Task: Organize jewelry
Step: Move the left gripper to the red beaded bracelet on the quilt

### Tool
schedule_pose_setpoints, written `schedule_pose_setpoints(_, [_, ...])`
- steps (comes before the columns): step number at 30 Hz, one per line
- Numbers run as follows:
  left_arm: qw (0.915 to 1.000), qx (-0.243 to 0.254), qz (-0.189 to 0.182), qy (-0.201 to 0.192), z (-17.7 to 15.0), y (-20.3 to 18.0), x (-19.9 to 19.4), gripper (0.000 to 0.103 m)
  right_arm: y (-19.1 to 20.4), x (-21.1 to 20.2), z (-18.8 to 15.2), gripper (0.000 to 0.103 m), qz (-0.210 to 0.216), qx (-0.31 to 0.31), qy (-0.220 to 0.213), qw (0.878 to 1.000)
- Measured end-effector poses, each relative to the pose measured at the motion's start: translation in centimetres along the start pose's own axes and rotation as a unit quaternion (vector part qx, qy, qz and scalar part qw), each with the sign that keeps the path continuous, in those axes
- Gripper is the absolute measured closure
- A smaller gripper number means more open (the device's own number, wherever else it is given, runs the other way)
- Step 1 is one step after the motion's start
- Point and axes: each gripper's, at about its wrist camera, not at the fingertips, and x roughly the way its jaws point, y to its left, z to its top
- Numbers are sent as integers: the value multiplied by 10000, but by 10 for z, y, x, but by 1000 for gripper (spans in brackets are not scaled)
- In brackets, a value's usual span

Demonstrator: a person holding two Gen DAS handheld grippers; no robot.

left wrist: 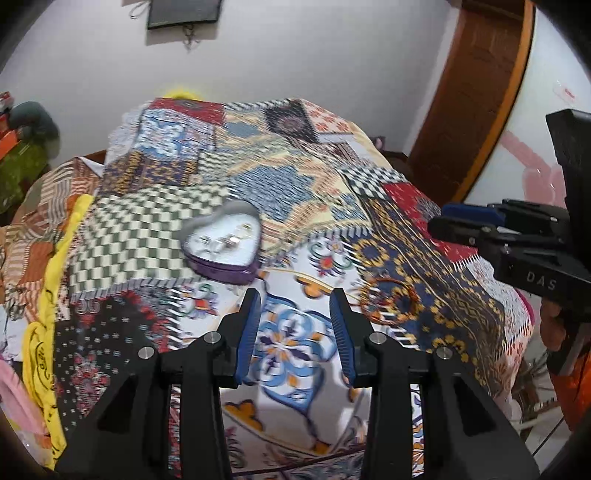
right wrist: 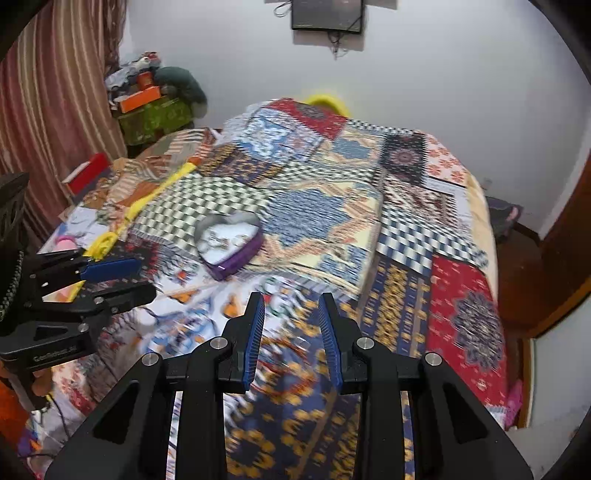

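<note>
A purple heart-shaped jewelry box (left wrist: 221,243) lies open on the patchwork bedspread, small silvery pieces blurred inside

Motion blur smears the patchwork bedspread (right wrist: 332,206) in my right wrist view, and I cannot read its nearer patterns. Inside the heart-shaped tin (left wrist: 221,240), small silvery pieces (left wrist: 225,242) are too tiny and blurred for me to identify. The wall frame (left wrist: 183,13) is cut off by the top edge. My right gripper (left wrist: 461,221) enters partly, its body cropped at the right border.
</note>
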Motion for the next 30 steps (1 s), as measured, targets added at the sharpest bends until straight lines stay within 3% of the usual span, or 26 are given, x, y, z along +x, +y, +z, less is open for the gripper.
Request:
schedule_pose_setpoints(12, [9982, -40, -308, 520, -15, -25, 47, 65, -38, 6, -42, 76, -16, 555, 398, 9977])
schedule_pose_setpoints(19, [9983, 0, -266, 519, -16, -32, 57, 66, -43, 14, -54, 76, 101, 670, 536, 9963])
schedule_pose_setpoints(24, [9977, 110, -356, 560, -12, -40, 63, 92, -41, 20, -56, 76, 182, 683, 577, 9958])
schedule_pose_setpoints(30, [9973, 252, -326, 613, -12, -47, 72, 93, -39, 23, -57, 76, 276, 718, 601, 9952])
